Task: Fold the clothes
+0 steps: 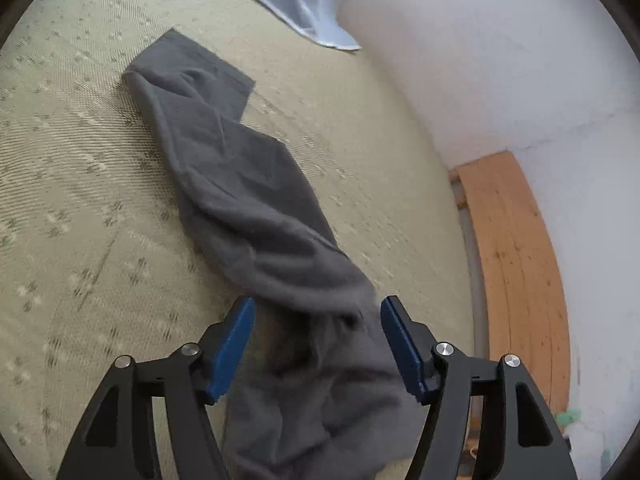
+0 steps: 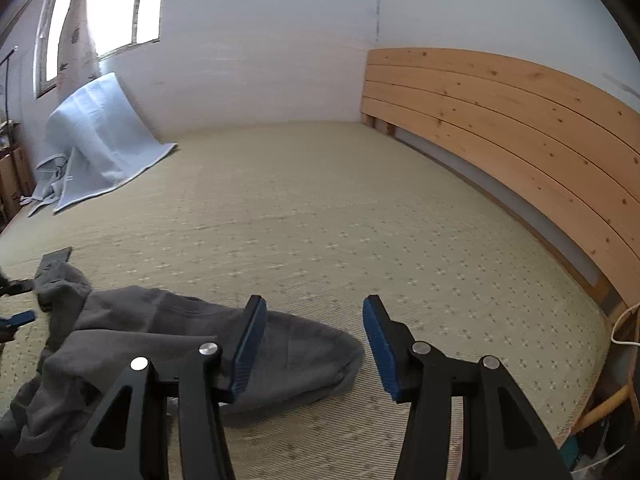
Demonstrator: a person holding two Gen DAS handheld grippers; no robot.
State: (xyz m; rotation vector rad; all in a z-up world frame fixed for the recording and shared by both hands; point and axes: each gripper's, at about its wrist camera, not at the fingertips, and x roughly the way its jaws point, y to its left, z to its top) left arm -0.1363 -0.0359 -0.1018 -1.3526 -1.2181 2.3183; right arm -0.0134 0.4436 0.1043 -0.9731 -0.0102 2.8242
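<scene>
matt grey fleecy cloth garment point(image 1: 248, 184) on a woven-looking mat point(image 1: 80, 200), knotty wood headboard point(image 2: 520, 112).

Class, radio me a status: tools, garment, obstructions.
Left tool open over grey garment, not gripping. Right tool open, empty. Garment crumpled, unfolded on bed. Blue blanket far off.

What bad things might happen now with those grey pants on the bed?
1. The grey pants lie twisted and bunched, so a fold made now would likely come out lumpy.
2. The left gripper is open with rumpled cloth between its fingers; closing here could pinch several layers at once.
3. The right gripper is open beside the waist end and holds nothing, so the pants may drag across the bed cover if only one side pulls.
</scene>
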